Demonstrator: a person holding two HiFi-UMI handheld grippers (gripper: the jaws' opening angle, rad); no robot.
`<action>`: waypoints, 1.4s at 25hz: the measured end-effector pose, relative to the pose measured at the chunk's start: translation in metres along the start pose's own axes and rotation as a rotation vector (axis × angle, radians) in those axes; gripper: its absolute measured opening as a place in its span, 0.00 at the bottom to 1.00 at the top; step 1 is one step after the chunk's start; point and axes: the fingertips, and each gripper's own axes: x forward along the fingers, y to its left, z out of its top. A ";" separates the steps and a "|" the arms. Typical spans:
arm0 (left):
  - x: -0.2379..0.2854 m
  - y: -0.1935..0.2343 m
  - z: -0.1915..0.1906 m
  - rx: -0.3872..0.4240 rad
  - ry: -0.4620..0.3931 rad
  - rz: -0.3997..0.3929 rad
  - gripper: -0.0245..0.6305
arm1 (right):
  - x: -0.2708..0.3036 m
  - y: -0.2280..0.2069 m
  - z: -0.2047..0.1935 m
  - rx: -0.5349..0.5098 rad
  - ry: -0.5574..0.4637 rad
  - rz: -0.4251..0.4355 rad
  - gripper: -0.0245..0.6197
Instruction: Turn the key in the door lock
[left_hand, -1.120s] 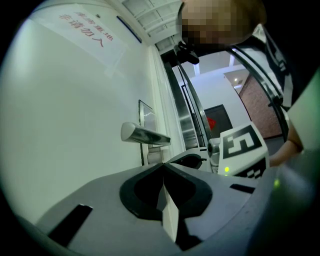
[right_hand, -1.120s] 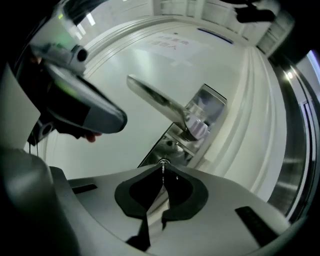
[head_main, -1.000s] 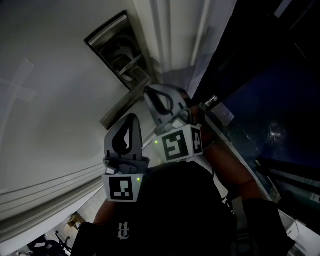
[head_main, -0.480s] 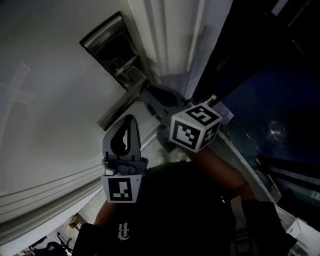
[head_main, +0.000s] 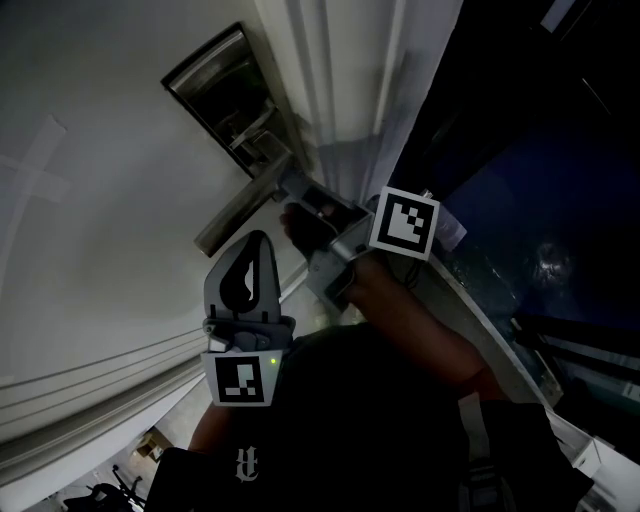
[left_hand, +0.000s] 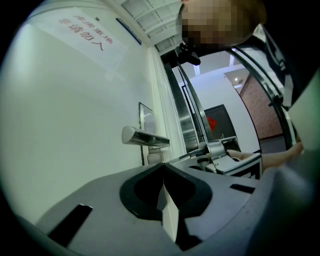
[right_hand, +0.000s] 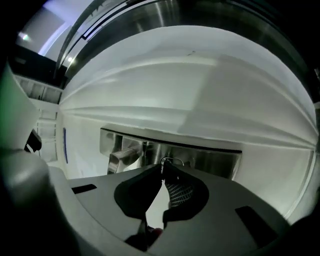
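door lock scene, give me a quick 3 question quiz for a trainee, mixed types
1. True or false: the left gripper is shut on nothing and is apart from the door handle.
2. Fill in: the right gripper has its jaws closed on the ___.
3. Where do the right gripper's tips sit? A at the metal lock plate; B on the far end of the lever; C well away from the door.
Key: 1 true; 2 key; 3 A.
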 end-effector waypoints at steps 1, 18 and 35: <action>0.000 0.000 0.000 -0.002 0.000 0.002 0.05 | 0.000 0.000 0.000 0.023 -0.002 0.007 0.07; -0.003 -0.008 0.002 -0.003 0.007 0.052 0.05 | 0.004 0.001 -0.002 0.222 0.016 0.084 0.07; 0.012 -0.018 0.001 -0.065 0.018 0.122 0.05 | -0.012 0.002 -0.003 0.175 0.113 0.142 0.07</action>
